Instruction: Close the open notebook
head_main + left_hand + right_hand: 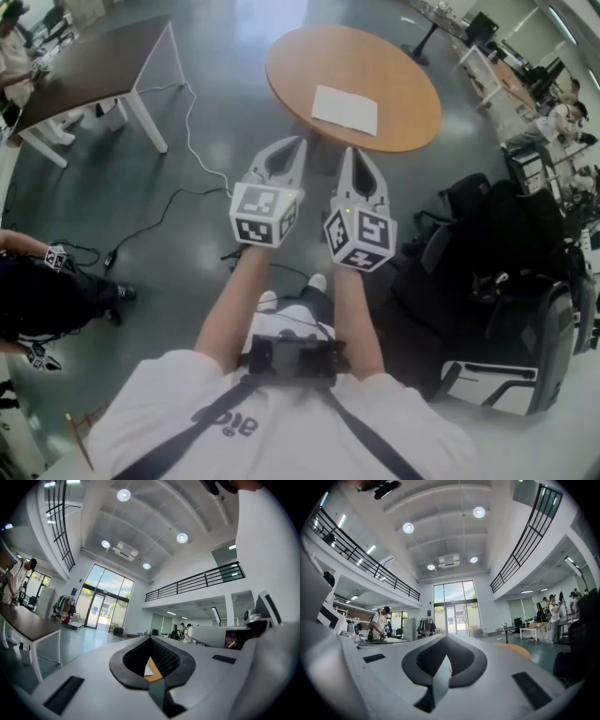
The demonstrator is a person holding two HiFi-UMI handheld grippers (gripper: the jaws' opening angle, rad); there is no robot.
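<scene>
Left gripper (299,142) and right gripper (348,151) are both closed and empty, side by side. Notebook (345,110) lies open on the table (398,70).

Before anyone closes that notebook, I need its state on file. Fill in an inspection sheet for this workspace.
Surface: round wooden table ahead of the grippers; only the notebook shows on it.
Job's things: notebook lies open on the table, pale pages up, not touched.
Clutter: black bags and a white case on the floor at right.
Grippers: left gripper and right gripper both have their jaws together, hold nothing, sit side by side and are short of the table.
Cables: white cable and black cable trail across the floor at left.
Surroundings: dark rectangular table at left; open hall with people at desks far right.
</scene>
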